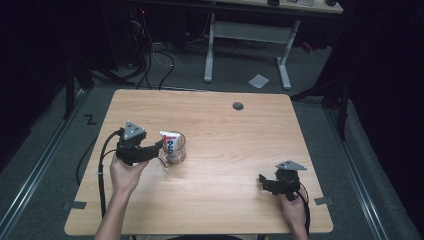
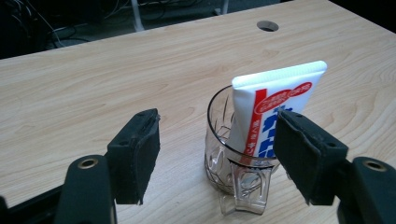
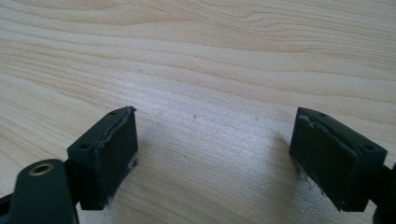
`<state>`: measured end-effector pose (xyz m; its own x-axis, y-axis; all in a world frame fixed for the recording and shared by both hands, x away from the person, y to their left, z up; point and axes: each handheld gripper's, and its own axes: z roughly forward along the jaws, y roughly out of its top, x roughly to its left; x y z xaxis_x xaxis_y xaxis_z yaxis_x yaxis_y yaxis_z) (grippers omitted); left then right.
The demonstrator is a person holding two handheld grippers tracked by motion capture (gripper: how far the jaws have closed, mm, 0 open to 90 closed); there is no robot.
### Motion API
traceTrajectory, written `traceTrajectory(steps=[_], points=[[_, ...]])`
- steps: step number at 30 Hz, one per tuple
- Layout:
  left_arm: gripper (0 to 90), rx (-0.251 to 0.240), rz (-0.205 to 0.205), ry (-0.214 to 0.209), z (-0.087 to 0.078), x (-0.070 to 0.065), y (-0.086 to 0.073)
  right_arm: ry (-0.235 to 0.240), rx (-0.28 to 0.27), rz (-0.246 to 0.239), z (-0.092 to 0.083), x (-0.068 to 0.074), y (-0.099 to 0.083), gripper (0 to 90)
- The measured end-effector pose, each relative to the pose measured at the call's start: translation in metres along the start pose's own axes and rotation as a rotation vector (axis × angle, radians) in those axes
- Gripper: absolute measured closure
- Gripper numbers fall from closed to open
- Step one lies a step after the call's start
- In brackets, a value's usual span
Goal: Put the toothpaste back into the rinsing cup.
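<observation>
The toothpaste tube (image 2: 275,112) is standing tilted inside the glass mug (image 2: 233,161), nearer the table's (image 1: 225,210) left edge. The left gripper (image 2: 219,154) is waiting wide open and gripping nothing, probably to take it. The right gripper (image 3: 215,154) is resting open near the right front corner, out of the way.

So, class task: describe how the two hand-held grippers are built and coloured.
The left gripper and right gripper are both black, each topped by a grey three-cornered plate and trailing a black cable. The gripper views show blocky black jaws with flat pads and brass-ringed holes. The forearms are bare.
</observation>
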<state>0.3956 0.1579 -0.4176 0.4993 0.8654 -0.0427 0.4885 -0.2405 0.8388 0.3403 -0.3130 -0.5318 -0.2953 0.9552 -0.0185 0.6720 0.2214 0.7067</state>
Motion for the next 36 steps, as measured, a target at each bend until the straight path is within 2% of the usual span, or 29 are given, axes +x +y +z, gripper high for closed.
traceTrajectory(steps=[20, 36], points=[[32.6, -0.033, -0.047, 0.043, -0.022, 0.020, -0.007, 0.000, 0.000, 0.000, 0.000, 0.000, 0.000, 15.0], [32.7, -0.043, -0.075, 0.070, -0.033, 0.033, -0.013, 0.000, 0.000, 0.000, 0.000, 0.000, 0.000, 15.0]])
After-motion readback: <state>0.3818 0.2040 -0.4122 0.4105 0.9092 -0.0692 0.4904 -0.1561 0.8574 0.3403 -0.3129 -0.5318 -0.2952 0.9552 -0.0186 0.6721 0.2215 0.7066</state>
